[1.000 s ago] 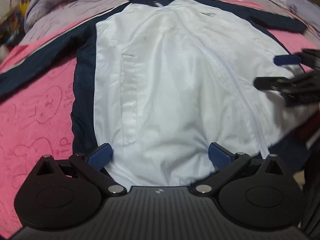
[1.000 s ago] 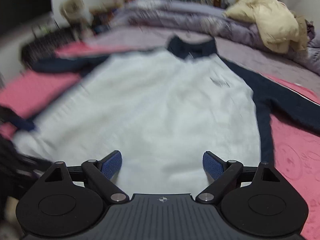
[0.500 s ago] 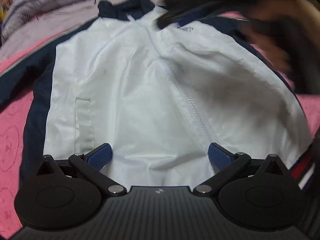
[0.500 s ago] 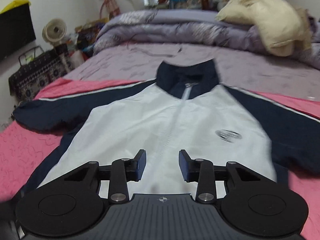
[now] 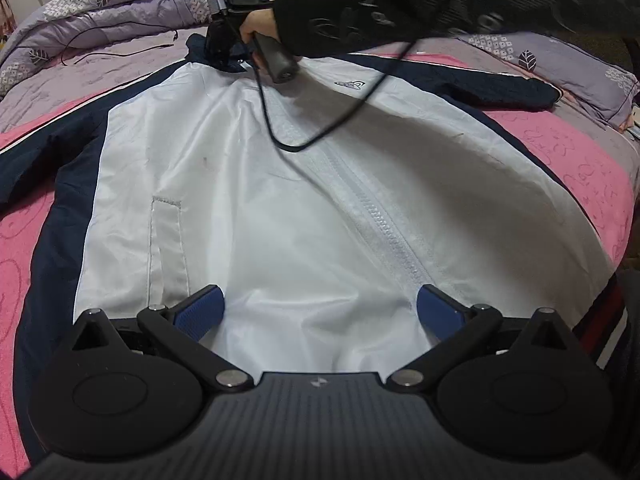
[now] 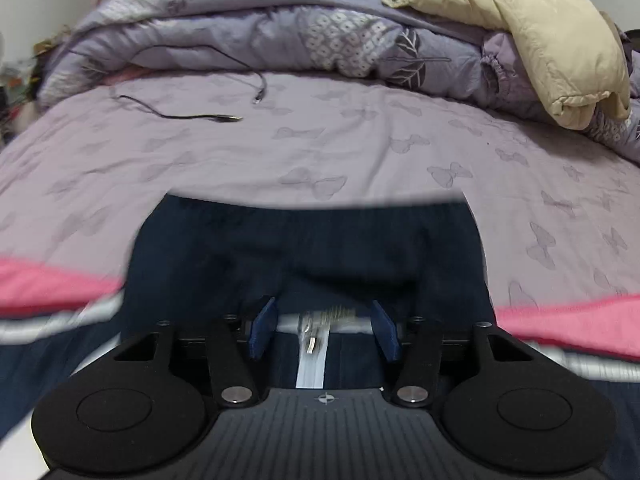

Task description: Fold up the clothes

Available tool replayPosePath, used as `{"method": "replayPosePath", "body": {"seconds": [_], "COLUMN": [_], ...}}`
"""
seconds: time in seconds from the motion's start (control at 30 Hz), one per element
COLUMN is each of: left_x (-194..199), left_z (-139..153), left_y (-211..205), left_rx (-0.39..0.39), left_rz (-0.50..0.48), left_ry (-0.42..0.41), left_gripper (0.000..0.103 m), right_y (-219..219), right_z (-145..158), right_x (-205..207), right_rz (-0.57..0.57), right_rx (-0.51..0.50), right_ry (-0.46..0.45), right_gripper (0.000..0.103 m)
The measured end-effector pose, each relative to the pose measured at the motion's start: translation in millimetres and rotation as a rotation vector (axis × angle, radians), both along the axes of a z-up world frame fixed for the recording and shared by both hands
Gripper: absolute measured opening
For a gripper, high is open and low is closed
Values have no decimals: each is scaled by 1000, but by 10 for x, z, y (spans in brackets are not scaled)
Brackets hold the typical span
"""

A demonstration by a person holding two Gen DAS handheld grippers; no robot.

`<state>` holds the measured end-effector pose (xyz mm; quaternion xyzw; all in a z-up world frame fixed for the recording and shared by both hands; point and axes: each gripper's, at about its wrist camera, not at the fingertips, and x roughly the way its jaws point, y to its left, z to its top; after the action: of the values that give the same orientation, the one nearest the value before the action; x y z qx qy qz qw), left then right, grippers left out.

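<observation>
Bed's pink blanket (image 5: 592,168) carries the jacket (image 5: 248,200) flat, zipper axis running from left gripper (image 5: 320,312) (open at hem) to right gripper (image 6: 324,330), just reopening, astride collar (image 6: 304,248) and zipper pull, nothing gripped.

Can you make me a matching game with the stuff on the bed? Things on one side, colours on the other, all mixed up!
Things:
1. jacket front
2. jacket collar
3. puffy coat
4. blanket under the jacket

Colours:
A. cream
B. pink
C. white
D. dark navy

Pairs: 1-C, 2-D, 3-A, 4-B
</observation>
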<state>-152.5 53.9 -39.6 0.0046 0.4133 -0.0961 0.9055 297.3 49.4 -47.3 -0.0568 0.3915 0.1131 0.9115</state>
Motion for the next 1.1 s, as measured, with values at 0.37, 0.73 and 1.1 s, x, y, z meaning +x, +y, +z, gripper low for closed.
{"method": "replayPosePath", "body": {"seconds": [0.37,0.73,1.1], "left_x": [-83,-568,-660], "left_z": [5,475,138], "left_y": [0,510,321], "left_rx": [-10,-33,-30], "left_rz": [31,195,129], "left_ry": [-52,-117,6], "left_gripper": [103,103,103], "right_y": [-525,-1132,-1947], "right_z": [520,317,425], "right_x": [-1515,-3159,-3957], "right_rz": [264,445,346], "right_rx": [147,88,32], "right_ry": [-94,73,70], "right_gripper": [67,82,92]}}
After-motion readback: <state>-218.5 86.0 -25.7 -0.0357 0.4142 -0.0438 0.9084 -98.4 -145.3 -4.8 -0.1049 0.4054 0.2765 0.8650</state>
